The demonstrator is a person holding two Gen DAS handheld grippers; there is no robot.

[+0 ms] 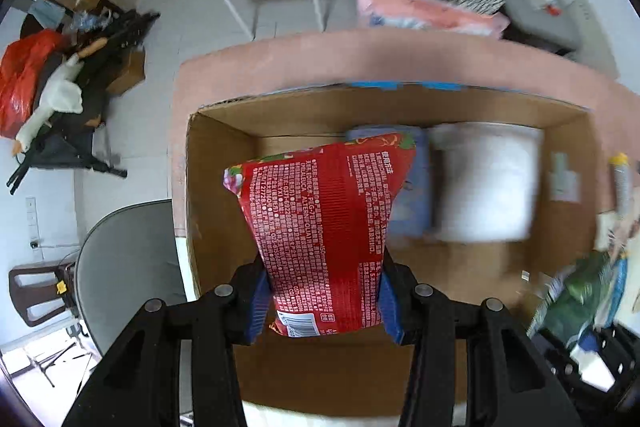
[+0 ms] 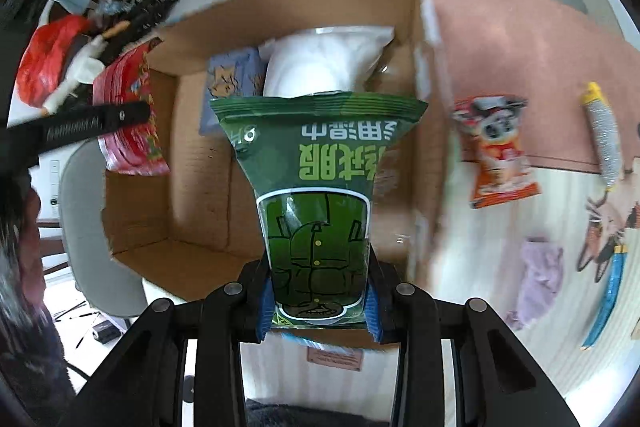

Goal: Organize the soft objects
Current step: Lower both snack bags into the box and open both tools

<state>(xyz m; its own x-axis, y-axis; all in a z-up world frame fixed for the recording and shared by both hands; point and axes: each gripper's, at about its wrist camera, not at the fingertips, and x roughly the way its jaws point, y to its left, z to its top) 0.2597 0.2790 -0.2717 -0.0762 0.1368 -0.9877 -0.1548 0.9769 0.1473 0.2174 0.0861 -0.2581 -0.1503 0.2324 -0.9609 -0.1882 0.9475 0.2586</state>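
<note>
My left gripper [image 1: 323, 303] is shut on a red soft pack [image 1: 324, 227] with white print and holds it over the left part of an open cardboard box [image 1: 216, 163]. In the box lie a blue pack [image 1: 412, 187] and a white pack [image 1: 484, 183]. My right gripper [image 2: 318, 303] is shut on a green soft pack [image 2: 318, 187] above the same box [image 2: 200, 163], with the blue pack [image 2: 230, 83] and white pack [image 2: 320, 67] beyond it. The red pack [image 2: 132, 123] and the left gripper show at the left of the right wrist view.
The box stands on a table with a pink mat [image 2: 520, 39]. Right of the box lie an orange snack pack [image 2: 498, 155], a grey tube with a yellow cap [image 2: 604, 135], a lilac cloth [image 2: 538, 275] and a blue strip [image 2: 608, 299]. A grey chair [image 1: 120, 267] stands left.
</note>
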